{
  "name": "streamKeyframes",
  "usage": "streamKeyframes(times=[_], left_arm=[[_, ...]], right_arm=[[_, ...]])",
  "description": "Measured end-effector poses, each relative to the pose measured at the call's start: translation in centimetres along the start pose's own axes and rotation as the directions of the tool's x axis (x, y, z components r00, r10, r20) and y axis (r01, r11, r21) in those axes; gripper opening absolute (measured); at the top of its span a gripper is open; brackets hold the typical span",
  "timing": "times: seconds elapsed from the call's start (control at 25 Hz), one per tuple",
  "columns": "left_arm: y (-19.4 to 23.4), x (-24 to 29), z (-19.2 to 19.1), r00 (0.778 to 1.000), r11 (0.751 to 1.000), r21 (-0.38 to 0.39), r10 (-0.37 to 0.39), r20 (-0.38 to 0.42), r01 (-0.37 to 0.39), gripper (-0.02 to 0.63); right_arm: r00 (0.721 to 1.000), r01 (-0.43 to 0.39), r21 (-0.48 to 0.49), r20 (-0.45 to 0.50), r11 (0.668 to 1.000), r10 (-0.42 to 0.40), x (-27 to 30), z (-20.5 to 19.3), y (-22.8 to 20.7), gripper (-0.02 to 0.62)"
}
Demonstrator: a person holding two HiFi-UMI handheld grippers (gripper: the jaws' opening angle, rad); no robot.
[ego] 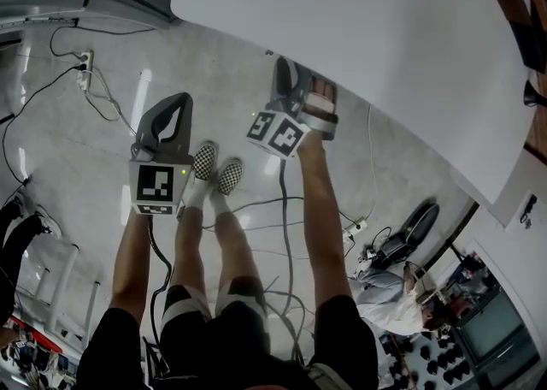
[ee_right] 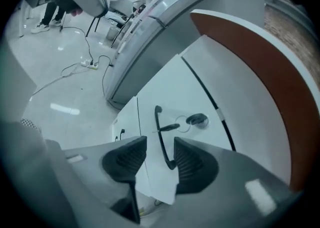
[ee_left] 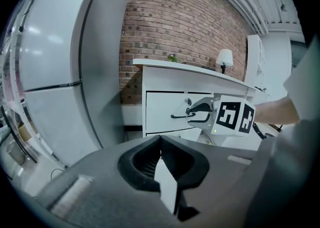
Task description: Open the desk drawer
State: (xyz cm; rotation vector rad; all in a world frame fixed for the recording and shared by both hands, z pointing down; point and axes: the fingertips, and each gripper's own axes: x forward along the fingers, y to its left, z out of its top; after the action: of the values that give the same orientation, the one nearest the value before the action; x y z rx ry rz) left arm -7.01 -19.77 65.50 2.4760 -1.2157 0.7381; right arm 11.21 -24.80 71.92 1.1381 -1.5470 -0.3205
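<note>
The white desk [ego: 367, 46] fills the far right of the head view. Its drawer [ee_right: 200, 92], set in the front panel, looks shut. The right gripper [ee_right: 161, 159] is close to that front with its jaws parted. The dark bar handle [ee_right: 159, 129] lines up in the gap, and no pad presses on it. The left gripper [ee_left: 160, 144] hangs nearer and to the left, jaws together on nothing. I judge that a close landing only on the handle's end would let the pads slip off during the pull. If the lock [ee_right: 198, 120] is turned, the drawer would hold and the desk might drag instead. The key [ee_right: 170, 127] dangling just beside the handle could get pinched or knocked. The floor [ego: 85, 166] is pale and glossy, and cables [ego: 256, 204] trail near the checkered shoes [ego: 229, 176], which could snag a step back. A brick wall [ee_left: 185, 27] stands beyond the desk, and a small lamp [ee_left: 225, 58] sits on its top.
</note>
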Motion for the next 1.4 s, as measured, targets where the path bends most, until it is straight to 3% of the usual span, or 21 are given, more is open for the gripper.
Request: streamKeyframes(times=[0.2, 0.52, 0.8, 1.4], left_arm=[[0.8, 0.0, -0.3, 1.0, 1.0, -0.006, 0.008, -0.001, -0.008, 0.011], [1.6, -0.2, -1.0, 1.0, 1.0, -0.01, 0.023, -0.016, -0.023, 0.011], [1.6, -0.6, -1.4, 1.0, 1.0, -0.015, 0.02, -0.011, -0.02, 0.011], [1.0, -2.9, -1.9, 1.0, 1.0, -0.002, 0.016, -0.005, -0.016, 0.011]], right_arm=[[1.0, 0.02, -0.088, -0.021, 0.996, -0.022, 1.5, 0.0, 0.4, 0.173], [0.994, 0.069, -0.154, -0.074, 0.986, -0.081, 2.1, -0.3, -0.1, 0.041], [0.991, 0.07, -0.227, -0.091, 0.971, -0.093, 2.1, -0.1, 0.1, 0.026], [0.989, 0.04, -0.255, -0.129, 0.966, -0.075, 0.7, -0.1, 1.1, 0.02]])
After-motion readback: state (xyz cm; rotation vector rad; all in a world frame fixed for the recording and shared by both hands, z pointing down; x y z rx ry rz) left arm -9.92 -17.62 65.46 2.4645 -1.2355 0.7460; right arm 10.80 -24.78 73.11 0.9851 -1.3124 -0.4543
